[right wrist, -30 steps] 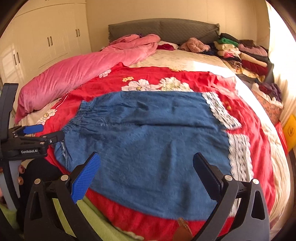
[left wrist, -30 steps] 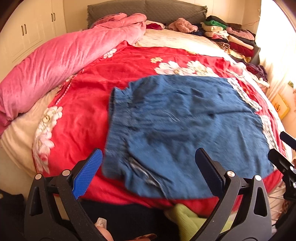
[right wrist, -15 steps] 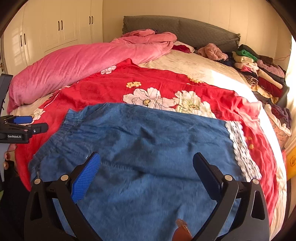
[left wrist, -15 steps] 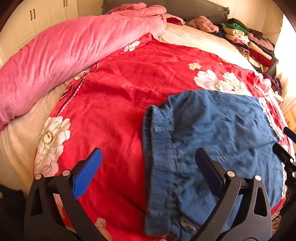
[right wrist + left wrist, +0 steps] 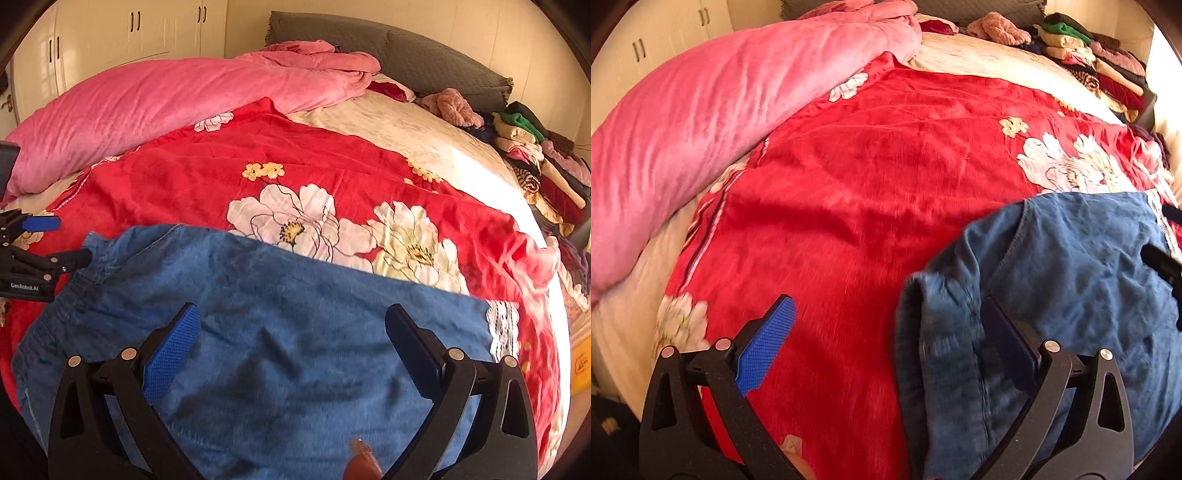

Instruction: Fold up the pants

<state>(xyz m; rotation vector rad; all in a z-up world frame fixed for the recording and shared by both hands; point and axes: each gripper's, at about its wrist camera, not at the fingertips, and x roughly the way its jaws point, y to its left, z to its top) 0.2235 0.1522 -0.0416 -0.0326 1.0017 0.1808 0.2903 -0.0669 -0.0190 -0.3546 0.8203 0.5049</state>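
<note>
The left gripper (image 5: 886, 343) is wide open and holds nothing. In its view, the elastic waistband (image 5: 945, 354) of the blue pants (image 5: 1082, 280) sits between its fingers, likely so it can pinch that edge. The pants lie flat on the red flowered blanket (image 5: 871, 177).

The right gripper (image 5: 295, 343) is wide open too, and empty. It hangs over the middle of the pants, spread out with the lace hem (image 5: 502, 328) to the right, ready for folding.
</note>
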